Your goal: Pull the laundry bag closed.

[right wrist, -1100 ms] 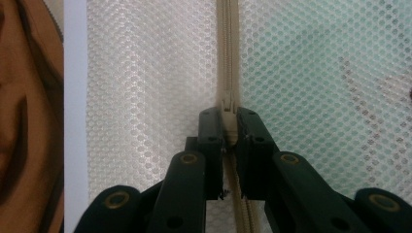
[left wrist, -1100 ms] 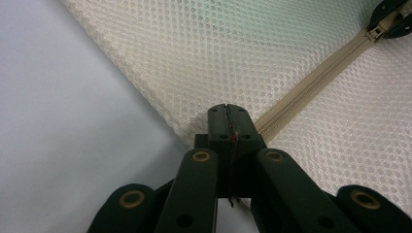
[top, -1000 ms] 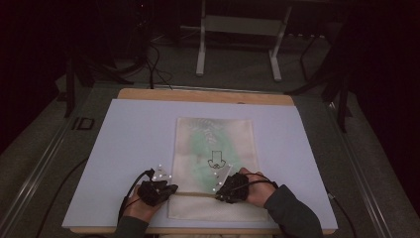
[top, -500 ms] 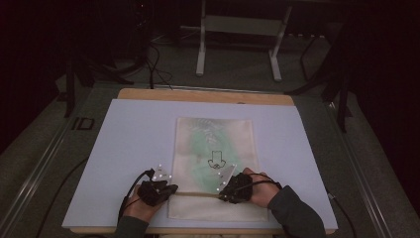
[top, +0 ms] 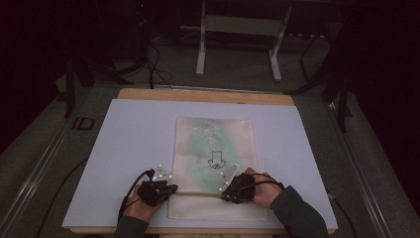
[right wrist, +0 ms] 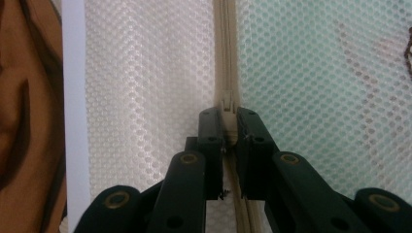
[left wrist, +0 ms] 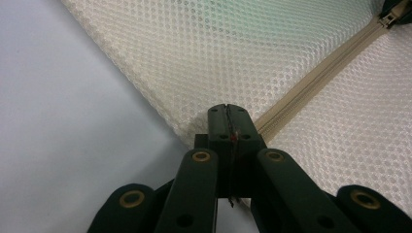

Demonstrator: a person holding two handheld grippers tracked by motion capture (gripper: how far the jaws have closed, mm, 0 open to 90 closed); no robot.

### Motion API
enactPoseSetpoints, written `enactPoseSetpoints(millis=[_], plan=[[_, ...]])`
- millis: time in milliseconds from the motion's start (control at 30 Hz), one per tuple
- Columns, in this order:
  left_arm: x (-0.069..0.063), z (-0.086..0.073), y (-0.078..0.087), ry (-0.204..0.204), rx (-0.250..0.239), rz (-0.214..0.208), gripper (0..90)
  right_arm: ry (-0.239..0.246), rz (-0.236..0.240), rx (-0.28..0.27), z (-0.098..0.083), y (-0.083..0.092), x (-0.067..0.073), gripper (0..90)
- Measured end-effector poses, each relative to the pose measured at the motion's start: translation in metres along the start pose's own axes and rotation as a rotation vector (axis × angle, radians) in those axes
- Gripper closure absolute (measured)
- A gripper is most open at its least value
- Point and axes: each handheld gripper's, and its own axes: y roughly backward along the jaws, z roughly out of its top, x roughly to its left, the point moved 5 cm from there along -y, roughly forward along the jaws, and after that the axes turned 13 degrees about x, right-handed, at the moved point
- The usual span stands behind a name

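Down at the bottom middle of the high view, a flat cream mesh zip bag (top: 216, 148) with something pale green inside is lying on the white tabletop (top: 129, 144), running from mid-frame toward the near edge. A beige zipper (top: 198, 193) is crossing it sideways close to the bottom end, and both hands are sitting at either end of that line.

The left gripper (top: 168, 188) is resting at the bag's lower left edge, right where the zipper is ending. From the left gripper view, its jaws are pressed together and pinching the corner edge of the cream mesh (left wrist: 204, 63), with the zipper tape (left wrist: 311, 82) running off toward the upper right of the frame. Up in that far corner, the zipper slider (left wrist: 391, 18) is just peeking in.

The right gripper (top: 225, 191) is sitting on the zipper line a bit right of centre. In the right gripper view, the zipper is running straight up the middle of the frame, and the jaws are closing in on the small beige zipper pull (right wrist: 227, 104) from both sides, gripping it between their tips. Plain cream mesh is showing on the left of the zipper there, and the greenish contents (right wrist: 320, 73) are showing through the mesh on the right. A strip of wooden table edge (right wrist: 29, 116) is visible at far left.
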Motion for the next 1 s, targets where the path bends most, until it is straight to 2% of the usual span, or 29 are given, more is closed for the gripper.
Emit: enactPoseSetpoints(millis=[1000], plan=[[0.000,0.000,0.000,0.001,0.001,-0.001,89.2,-0.018,0.005,0.005,-0.018,0.002,0.000,82.2]])
